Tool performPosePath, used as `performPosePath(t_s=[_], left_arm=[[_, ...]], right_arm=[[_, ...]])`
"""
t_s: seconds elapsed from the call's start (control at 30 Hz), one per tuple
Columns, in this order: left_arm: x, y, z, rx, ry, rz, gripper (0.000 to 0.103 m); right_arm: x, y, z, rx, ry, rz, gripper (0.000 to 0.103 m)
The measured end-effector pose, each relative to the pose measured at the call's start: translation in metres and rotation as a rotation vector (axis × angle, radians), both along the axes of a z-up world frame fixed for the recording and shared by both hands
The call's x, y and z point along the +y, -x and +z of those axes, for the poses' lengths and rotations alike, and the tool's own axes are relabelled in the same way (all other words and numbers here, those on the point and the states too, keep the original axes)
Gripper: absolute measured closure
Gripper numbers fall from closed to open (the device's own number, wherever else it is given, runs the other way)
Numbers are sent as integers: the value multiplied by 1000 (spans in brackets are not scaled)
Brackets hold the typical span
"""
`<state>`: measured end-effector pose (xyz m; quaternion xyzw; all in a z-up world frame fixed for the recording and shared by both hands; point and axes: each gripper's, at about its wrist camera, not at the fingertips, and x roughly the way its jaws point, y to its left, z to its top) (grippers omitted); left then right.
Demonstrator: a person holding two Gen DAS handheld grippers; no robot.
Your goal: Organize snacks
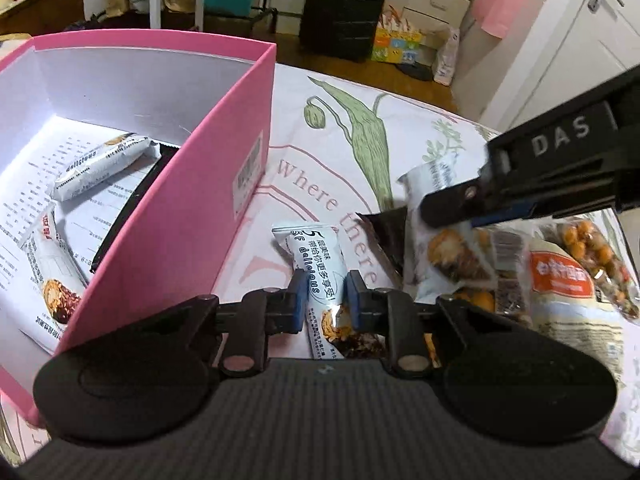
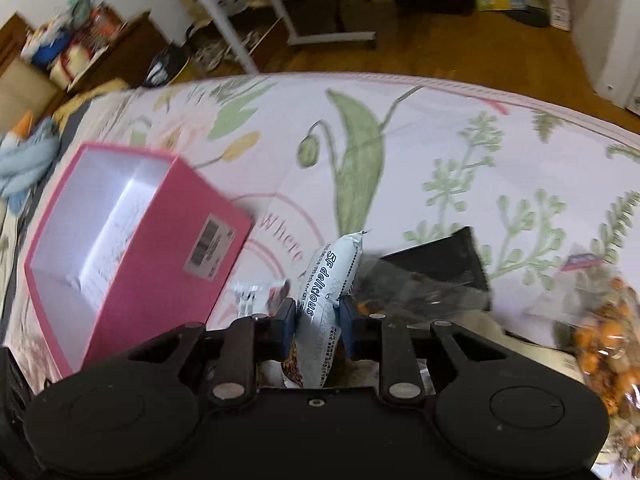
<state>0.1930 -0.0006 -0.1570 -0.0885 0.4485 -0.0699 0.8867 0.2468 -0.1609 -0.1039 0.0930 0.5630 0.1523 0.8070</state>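
Snacks are lying in a loose pile [image 1: 540,276] on a bed sheet [image 1: 332,152] that is showing a green leaf-and-bud print and pink lettering; the sheet is covering a surface in a cluttered room where a wood floor, a black suitcase [image 1: 344,8] and a white door [image 1: 592,40] are showing behind. An open pink box [image 1: 192,216] of stiff card, white inside, is sitting on the sheet left of the pile. The left gripper [image 1: 322,296] is closing its blue-padded jaws on a white foil-wrapped bar [image 1: 320,264], which is sitting just right of the box wall. The right gripper [image 2: 318,314] is likewise pinching a second white bar [image 2: 332,276], crinkly and printed "5F delicious", and holding it upright above the heap. Only the left wrist view is showing the box floor, where two more wrapped bars [image 1: 100,168] are resting on a printed paper sheet, and it is also catching the right gripper from the side over the pile. The right wrist view is showing the whole box from outside with its barcode label [image 2: 210,248], plus a clear bag of orange coated nuts [image 2: 604,336] and a black packet [image 2: 440,264] lying to the right.
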Motion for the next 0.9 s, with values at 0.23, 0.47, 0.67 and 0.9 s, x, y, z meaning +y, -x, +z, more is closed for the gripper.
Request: performPosePath(t_s=[0.23,0.47,0.67,0.9], left_arm=[[2,9,10,7,-22,-23,83],[9,4,14,32,23,-35,83],[6,-4,9,59,47,17,79],[-5,-4,-13,93,-36,40,69]], right_arm=[[-21,22,8,-14,-100,-32,75],[-33,65,14,-67,-102,-36,75],[-39,79,15,-88,-92,-33,75],[-35,84,12,-90,-109,-2,75]])
